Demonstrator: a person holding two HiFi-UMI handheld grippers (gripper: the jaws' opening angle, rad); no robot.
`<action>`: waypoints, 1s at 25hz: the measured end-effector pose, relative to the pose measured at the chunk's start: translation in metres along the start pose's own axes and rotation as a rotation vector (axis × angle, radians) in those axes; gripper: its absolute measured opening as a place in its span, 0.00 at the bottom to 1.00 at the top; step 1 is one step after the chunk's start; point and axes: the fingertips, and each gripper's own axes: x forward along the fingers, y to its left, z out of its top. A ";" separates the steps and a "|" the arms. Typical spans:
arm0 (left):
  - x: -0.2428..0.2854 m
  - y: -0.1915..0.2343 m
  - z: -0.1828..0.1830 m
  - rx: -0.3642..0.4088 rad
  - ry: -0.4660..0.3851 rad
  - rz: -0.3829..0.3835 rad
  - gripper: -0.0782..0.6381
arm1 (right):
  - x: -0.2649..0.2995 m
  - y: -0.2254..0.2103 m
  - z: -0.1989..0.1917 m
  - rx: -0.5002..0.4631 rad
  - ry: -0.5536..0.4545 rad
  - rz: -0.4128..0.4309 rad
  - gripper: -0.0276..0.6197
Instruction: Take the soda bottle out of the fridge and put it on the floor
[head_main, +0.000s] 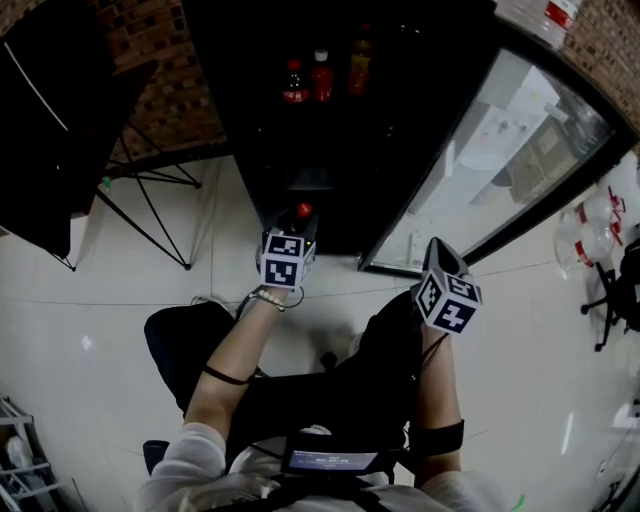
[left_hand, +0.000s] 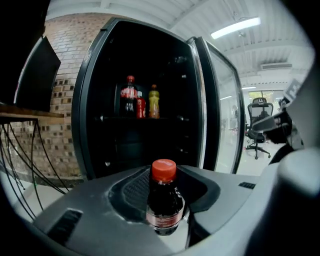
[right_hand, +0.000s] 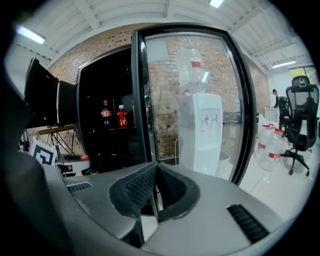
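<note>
A small dark soda bottle (left_hand: 164, 197) with a red cap stands upright between the jaws of my left gripper (head_main: 298, 222), which is shut on its body. In the head view the red cap (head_main: 303, 211) shows just in front of the open black fridge (head_main: 330, 150), low above the white floor. Three more bottles (left_hand: 140, 102) stand on a fridge shelf farther in. My right gripper (right_hand: 156, 177) is shut with nothing between its jaws. It hangs to the right, near the bottom of the glass door (head_main: 470, 170).
The glass fridge door (right_hand: 195, 100) stands swung open to the right. A water dispenser (right_hand: 202, 132) shows through it. Water jugs (right_hand: 270, 147) and an office chair (right_hand: 300, 120) are at the right. A black table on thin legs (head_main: 150, 200) stands left of the fridge.
</note>
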 end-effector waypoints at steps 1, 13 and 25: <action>0.004 0.000 -0.025 -0.008 0.022 -0.001 0.32 | 0.001 0.002 0.000 -0.012 0.000 0.000 0.07; 0.074 -0.002 -0.272 -0.144 0.306 0.004 0.32 | 0.018 0.017 -0.003 -0.038 0.004 0.049 0.07; 0.106 0.011 -0.366 -0.095 0.407 0.022 0.32 | 0.022 0.020 -0.004 -0.035 0.005 0.047 0.07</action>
